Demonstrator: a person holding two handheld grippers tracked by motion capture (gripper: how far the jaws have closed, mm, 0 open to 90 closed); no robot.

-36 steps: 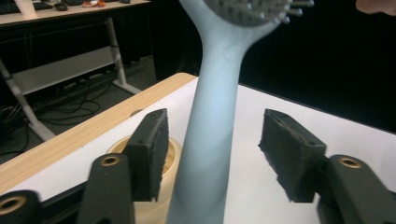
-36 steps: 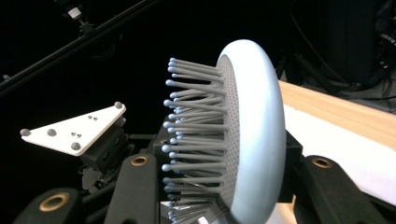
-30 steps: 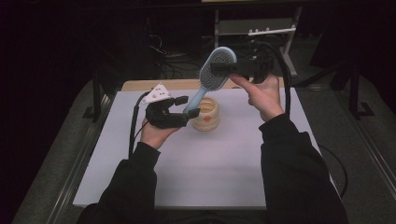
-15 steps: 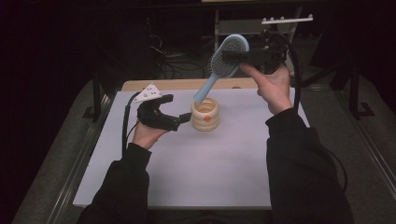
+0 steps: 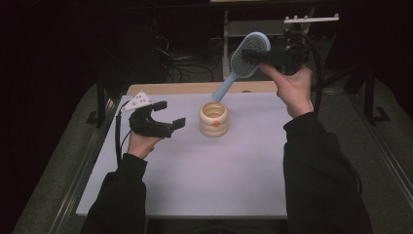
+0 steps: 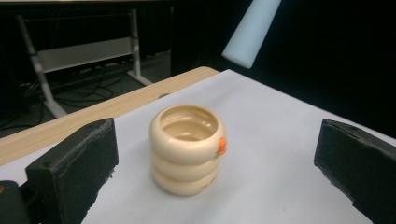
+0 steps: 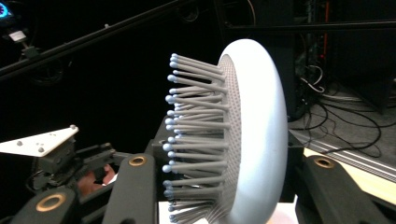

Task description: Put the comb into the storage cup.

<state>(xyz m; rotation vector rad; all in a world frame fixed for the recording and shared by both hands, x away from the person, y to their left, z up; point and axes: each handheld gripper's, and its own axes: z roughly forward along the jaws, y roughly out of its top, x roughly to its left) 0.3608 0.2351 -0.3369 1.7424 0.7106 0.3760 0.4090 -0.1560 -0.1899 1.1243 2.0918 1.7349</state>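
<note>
A light blue hairbrush [image 5: 243,61] is pinched at its head by the right gripper [image 5: 272,56], held up behind and to the right of a cream ringed cup [image 5: 214,118] that stands on the white table [image 5: 195,180]. In the right gripper view the brush head [image 7: 243,140] is seen clamped between the two black jaws, bristles turned to the left of that view, rounded back to the right. The handle is slanted down toward the cup, its tip hanging just above and behind the cup's rim, apart from it. In the left gripper view the handle's end [image 6: 250,30] is seen above the cup [image 6: 187,149]. The left gripper [image 5: 168,117] is held just left of the cup; its jaws have just been opening and are spread wide, with nothing pinched. The cup is seen ahead of the spread jaws, untouched by either.
</note>
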